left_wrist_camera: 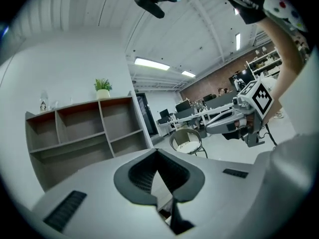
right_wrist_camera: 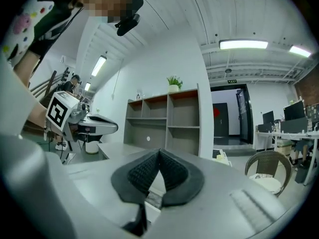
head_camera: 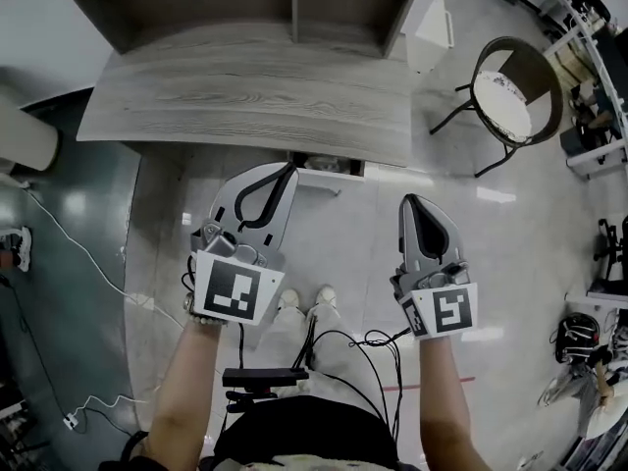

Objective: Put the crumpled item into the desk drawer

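We see the left claw (left_wrist_camera: 158,151) pressed together, its ribbed pads meeting at the tips with nothing between them. The right claw (right_wrist_camera: 159,151) is pressed together the same way and is also empty. Both are held in the air in front of the surface (head_camera: 245,96), on the person's side of its near edge. The left one is tilted toward the middle of that edge, and the right one points straight at it. Each carries its marker cube (head_camera: 234,290) at the wrist end, farther from the surface than the tips.

Just under the near edge of the surface, between the two claw tips and beyond them, the drawer (head_camera: 334,178) stands pulled out a little. In its dark gap we can make out a pale lump (head_camera: 319,163). It may be the crumpled item, but it is too small for us to be sure.

The top of the surface is bare grey wood grain. A shelf unit (head_camera: 294,8) rises from its far edge. A round chair (head_camera: 510,96) stands on the floor (head_camera: 471,224) off its right end, and a white cable (head_camera: 88,253) trails across the floor off its left end.
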`<act>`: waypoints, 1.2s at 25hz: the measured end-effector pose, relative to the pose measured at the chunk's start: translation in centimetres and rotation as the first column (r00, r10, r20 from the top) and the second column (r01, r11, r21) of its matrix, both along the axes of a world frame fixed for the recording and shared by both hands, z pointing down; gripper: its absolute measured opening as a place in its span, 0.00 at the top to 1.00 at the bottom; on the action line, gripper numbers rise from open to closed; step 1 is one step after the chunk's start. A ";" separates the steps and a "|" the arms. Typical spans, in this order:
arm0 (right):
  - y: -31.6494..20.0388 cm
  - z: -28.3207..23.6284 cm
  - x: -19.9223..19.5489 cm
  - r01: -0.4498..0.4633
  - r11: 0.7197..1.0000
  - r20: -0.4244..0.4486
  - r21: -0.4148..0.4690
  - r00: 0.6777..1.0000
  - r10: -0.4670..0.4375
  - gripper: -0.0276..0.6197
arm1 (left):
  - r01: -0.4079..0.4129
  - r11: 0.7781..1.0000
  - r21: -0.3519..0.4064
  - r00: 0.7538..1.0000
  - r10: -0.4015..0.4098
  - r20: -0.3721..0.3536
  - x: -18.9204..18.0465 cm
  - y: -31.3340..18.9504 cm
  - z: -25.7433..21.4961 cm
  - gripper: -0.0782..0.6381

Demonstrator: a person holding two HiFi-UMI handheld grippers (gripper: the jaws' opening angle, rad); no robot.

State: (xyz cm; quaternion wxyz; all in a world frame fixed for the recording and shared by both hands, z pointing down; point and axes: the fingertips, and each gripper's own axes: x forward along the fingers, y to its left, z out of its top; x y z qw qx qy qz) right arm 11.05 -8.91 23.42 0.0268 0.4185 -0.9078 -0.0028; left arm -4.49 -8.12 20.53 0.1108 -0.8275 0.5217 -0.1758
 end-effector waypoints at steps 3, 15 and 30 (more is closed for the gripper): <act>0.7 -2.2 -0.3 0.004 1.000 0.014 0.025 1.000 -0.005 0.94 | -0.018 0.999 0.051 1.000 0.018 0.004 -0.2 1.3 -3.1 0.88; 4.6 -9.4 0.2 0.013 0.987 -0.011 0.158 1.000 -0.012 0.94 | 0.044 0.994 0.097 0.998 -0.040 -0.038 -2.8 6.3 -8.5 0.88; 6.2 -11.2 -0.3 0.027 0.985 0.000 0.169 1.000 -0.028 0.94 | 0.104 0.989 0.103 0.986 -0.090 -0.139 -4.5 8.7 -9.9 0.88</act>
